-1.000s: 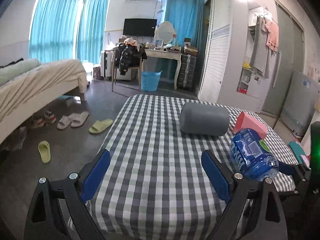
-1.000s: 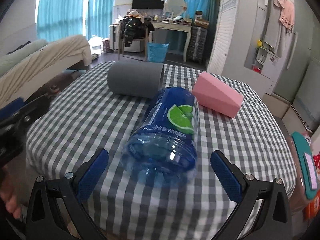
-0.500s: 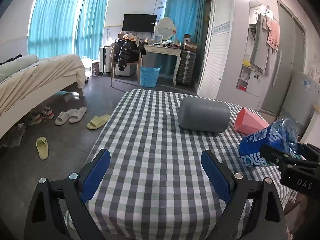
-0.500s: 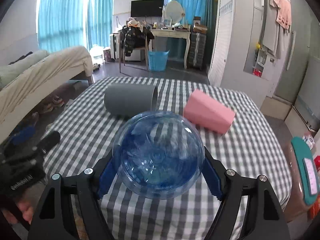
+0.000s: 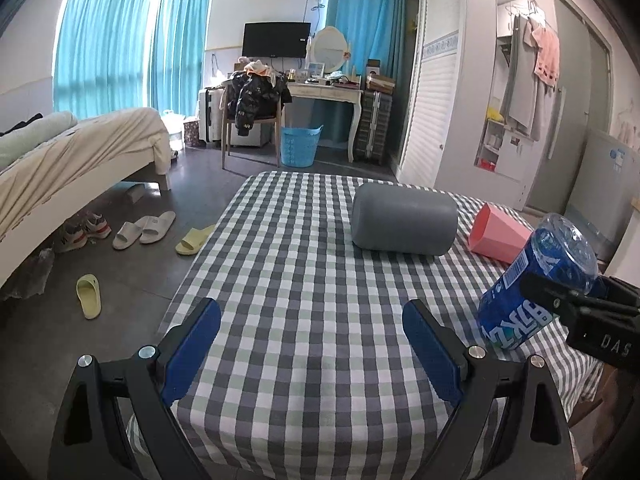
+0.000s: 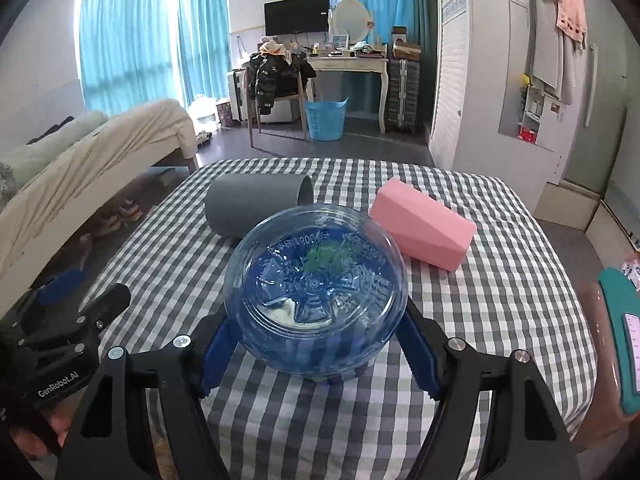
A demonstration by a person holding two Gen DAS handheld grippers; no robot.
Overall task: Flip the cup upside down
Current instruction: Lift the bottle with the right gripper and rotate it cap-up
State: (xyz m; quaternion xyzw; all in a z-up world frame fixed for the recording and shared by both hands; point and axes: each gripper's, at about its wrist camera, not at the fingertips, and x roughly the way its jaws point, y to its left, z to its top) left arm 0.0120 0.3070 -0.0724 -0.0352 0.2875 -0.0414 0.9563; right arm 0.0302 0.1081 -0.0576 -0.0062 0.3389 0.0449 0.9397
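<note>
A clear blue plastic cup [image 6: 316,296] with a lime label is clamped between the blue pads of my right gripper [image 6: 320,340], its base facing the right wrist camera. In the left wrist view the blue cup [image 5: 536,284] hangs tilted above the right side of the checked table [image 5: 300,240], base up and to the right, held by the right gripper [image 5: 580,304]. My left gripper [image 5: 310,328] stands open over the table's near edge with nothing between its fingers. The left gripper [image 6: 72,320] also shows at the lower left of the right wrist view.
A grey cup [image 5: 404,220] lies on its side at the far middle of the table, and a pink faceted cup [image 5: 500,236] lies beside it on the right. A bed [image 5: 72,168], slippers [image 5: 144,228] and a blue basket [image 5: 300,146] stand on the floor beyond.
The right gripper went from open around the lying blue cup to shut on it, then lifted and tilted it off the cloth. The left gripper stayed open and rose slightly.
</note>
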